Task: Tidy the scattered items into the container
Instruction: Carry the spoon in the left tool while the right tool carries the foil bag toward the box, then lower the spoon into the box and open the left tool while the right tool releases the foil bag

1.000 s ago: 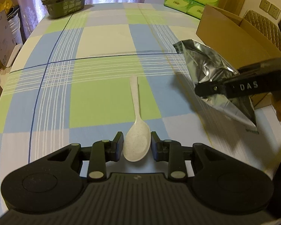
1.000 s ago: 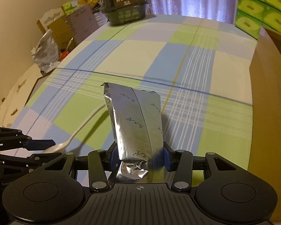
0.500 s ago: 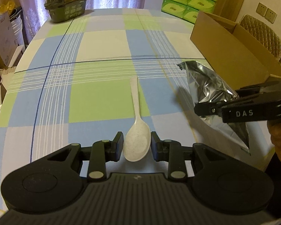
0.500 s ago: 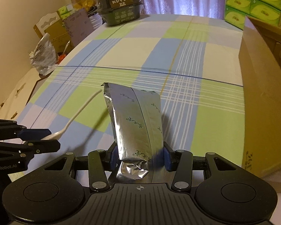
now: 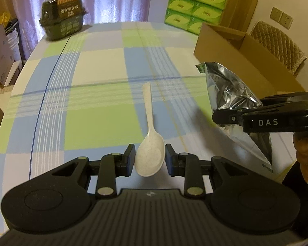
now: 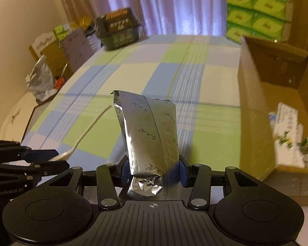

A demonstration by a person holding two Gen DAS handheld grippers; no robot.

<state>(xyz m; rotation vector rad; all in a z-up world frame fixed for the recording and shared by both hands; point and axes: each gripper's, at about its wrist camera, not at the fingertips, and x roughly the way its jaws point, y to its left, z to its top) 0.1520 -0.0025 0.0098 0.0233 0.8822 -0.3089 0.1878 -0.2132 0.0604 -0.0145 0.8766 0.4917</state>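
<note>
Between the two black fingers of the left gripper (image 5: pixel 149 162) sat the bowl of a white speckled plastic spoon (image 5: pixel 149 143), its slim handle pointing straight ahead over the blue, green and cream checked tablecloth (image 5: pixel 92 94). The fingers pressed against both sides of the bowl, so the left gripper was clamped on the spoon, which looked lifted off the cloth.

To the right, the right gripper (image 6: pixel 153 169) was clenched on a crinkled silver foil pouch (image 6: pixel 149 131) printed with small dark characters. The pouch stood upright between the blue-padded fingers (image 6: pixel 183 172), its crumpled bottom end tucked back toward the gripper body and its folded top edge leaning slightly left. In the left wrist view the same pouch (image 5: pixel 232 94) hung from that gripper above the table's right edge.

Just beside it on the right stood an open brown cardboard box (image 6: pixel 254 110), holding a white carton with green print (image 6: pixel 287 135). Farther back were stacked green tissue packs (image 5: pixel 195 6) and a dark lidded food tub (image 5: pixel 61 16).
</note>
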